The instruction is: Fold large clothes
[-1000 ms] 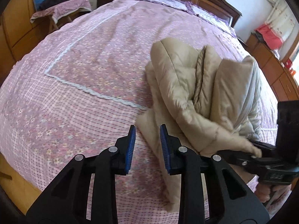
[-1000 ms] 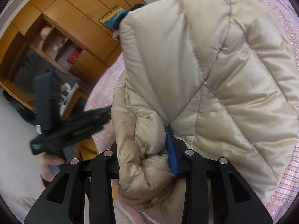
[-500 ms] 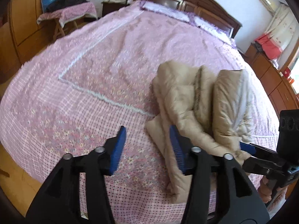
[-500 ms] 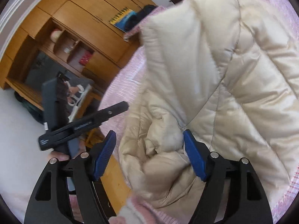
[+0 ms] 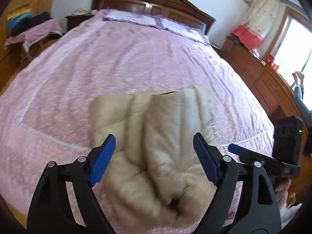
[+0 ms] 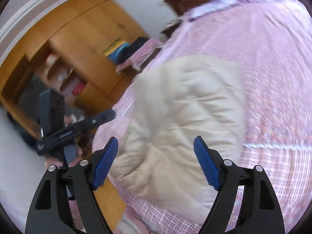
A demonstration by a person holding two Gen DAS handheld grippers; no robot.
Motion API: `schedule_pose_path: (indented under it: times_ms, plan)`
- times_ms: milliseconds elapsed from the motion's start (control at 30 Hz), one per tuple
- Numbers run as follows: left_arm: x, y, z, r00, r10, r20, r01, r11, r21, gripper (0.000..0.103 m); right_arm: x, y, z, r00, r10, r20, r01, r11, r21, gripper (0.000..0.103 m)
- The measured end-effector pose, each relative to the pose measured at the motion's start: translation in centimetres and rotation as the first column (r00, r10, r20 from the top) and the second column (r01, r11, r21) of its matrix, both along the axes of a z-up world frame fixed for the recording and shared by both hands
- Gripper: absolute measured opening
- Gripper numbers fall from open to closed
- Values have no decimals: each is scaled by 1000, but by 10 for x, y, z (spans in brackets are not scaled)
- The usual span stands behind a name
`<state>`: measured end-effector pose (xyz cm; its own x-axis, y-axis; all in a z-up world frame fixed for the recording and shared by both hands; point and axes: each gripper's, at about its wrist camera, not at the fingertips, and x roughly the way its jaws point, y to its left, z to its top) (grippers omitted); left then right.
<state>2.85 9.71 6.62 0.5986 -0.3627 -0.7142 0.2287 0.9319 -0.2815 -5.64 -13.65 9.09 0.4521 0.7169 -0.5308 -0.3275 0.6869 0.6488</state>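
Observation:
A beige quilted puffer jacket [image 5: 156, 136] lies folded in a thick bundle near the front edge of the pink bed; it also shows in the right wrist view [image 6: 185, 117]. My left gripper [image 5: 154, 156] is wide open and empty, hovering just above and in front of the jacket. My right gripper [image 6: 156, 156] is wide open and empty, above the jacket's near end. The right gripper shows at the right edge of the left wrist view [image 5: 263, 159]. The left gripper shows at the left of the right wrist view [image 6: 76, 126].
The pink patterned bedspread [image 5: 126, 62] covers a large bed with a dark wooden headboard [image 5: 156, 2]. A small covered table [image 5: 33, 33] stands left of the bed. A wooden dresser [image 5: 269, 85] runs along the right wall. A wooden wardrobe [image 6: 78, 48] stands at the left.
My right gripper let go of the jacket and opened wide; the jacket dropped into a bundle on the bed. My left gripper opened from nearly shut to wide and both pulled back.

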Motion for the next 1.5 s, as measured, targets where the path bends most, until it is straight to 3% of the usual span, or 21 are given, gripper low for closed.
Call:
schedule_pose_path:
  times_ms: [200, 233, 267, 333, 367, 467, 633, 900, 1233, 1300, 1333, 1367, 1433, 1500]
  plan:
    - [30, -30, -15, 999, -28, -32, 28, 1000, 3, 81, 20, -46, -39, 982, -159, -104, 161, 987, 11, 78]
    - [34, -33, -18, 999, -30, -36, 30, 1000, -5, 72, 24, -49, -48, 977, -171, -127, 174, 985, 15, 78]
    - [37, -34, -22, 998, -46, -47, 44, 999, -31, 42, 26, -51, -55, 974, -178, -143, 182, 983, 19, 78]
    - [38, -33, -25, 995, -72, -68, 65, 993, -94, 22, 31, -55, -71, 966, -186, -180, 194, 980, 30, 78]
    - [36, -31, -24, 995, -75, -62, 68, 992, -110, 16, 31, -56, -74, 965, -181, -187, 192, 981, 38, 78]
    - [15, -19, -8, 999, -45, 5, 45, 989, -140, 14, 32, -47, -80, 969, -144, -199, 161, 985, 69, 78]
    - [-15, 17, -3, 997, 60, 38, -55, 991, -126, 14, 31, -20, -63, 987, -107, -124, 110, 994, 21, 78]
    - [-28, 76, -48, 973, 224, -63, -231, 962, -148, 16, 25, 45, -49, 1000, -18, -4, 18, 987, -161, 78]
    - [-38, 99, -86, 950, 295, -101, -307, 943, -128, 26, 17, 82, -59, 996, 72, 47, -56, 957, -285, 78]
    - [-40, 103, -91, 945, 310, -107, -323, 937, -131, 30, 14, 85, -59, 995, 86, 48, -68, 953, -296, 78]
    - [-42, 104, -92, 939, 325, -108, -337, 933, -125, 39, 13, 87, -60, 995, 93, 48, -74, 950, -302, 78]
    - [-45, 104, -92, 928, 357, -105, -367, 925, -97, 59, 14, 90, -61, 994, 99, 48, -80, 947, -310, 78]
    - [-51, 106, -91, 904, 417, -94, -421, 907, -28, 78, 15, 95, -64, 994, 102, 44, -82, 942, -326, 78]
    - [-53, 108, -92, 906, 408, -116, -415, 909, -38, 78, 14, 98, -64, 994, 100, 43, -79, 937, -342, 78]
